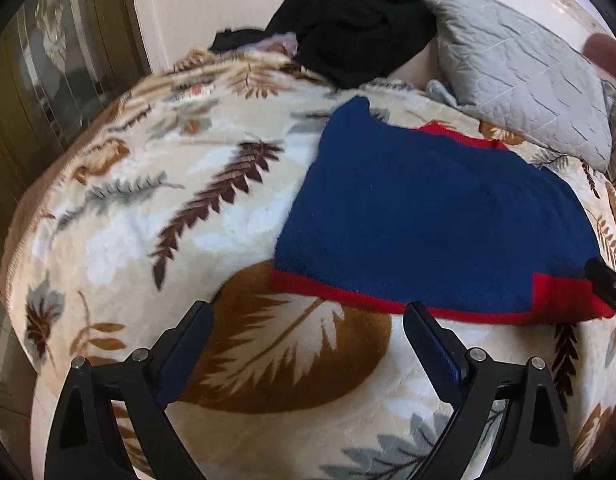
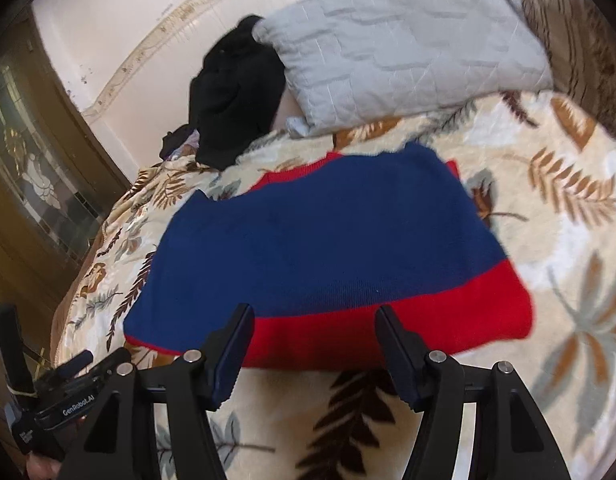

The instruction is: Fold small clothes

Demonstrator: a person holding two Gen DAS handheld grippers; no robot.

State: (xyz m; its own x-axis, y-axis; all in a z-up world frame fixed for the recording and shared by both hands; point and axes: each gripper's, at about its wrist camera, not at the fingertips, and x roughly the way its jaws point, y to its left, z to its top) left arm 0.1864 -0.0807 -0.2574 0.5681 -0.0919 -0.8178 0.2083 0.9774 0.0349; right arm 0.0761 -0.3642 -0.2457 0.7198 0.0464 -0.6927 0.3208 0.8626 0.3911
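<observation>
A blue knitted garment with red trim lies folded flat on a leaf-patterned blanket. My left gripper is open and empty, hovering just before the garment's near red hem, to its left. In the right wrist view the same garment fills the middle, its wide red band nearest. My right gripper is open and empty, its fingertips over that red band. The right gripper's tip shows at the garment's right edge in the left wrist view.
A black clothes pile and a grey quilted pillow lie at the bed's far end against a pale wall. A dark wooden cabinet with glass stands left of the bed. The left gripper's body shows at lower left.
</observation>
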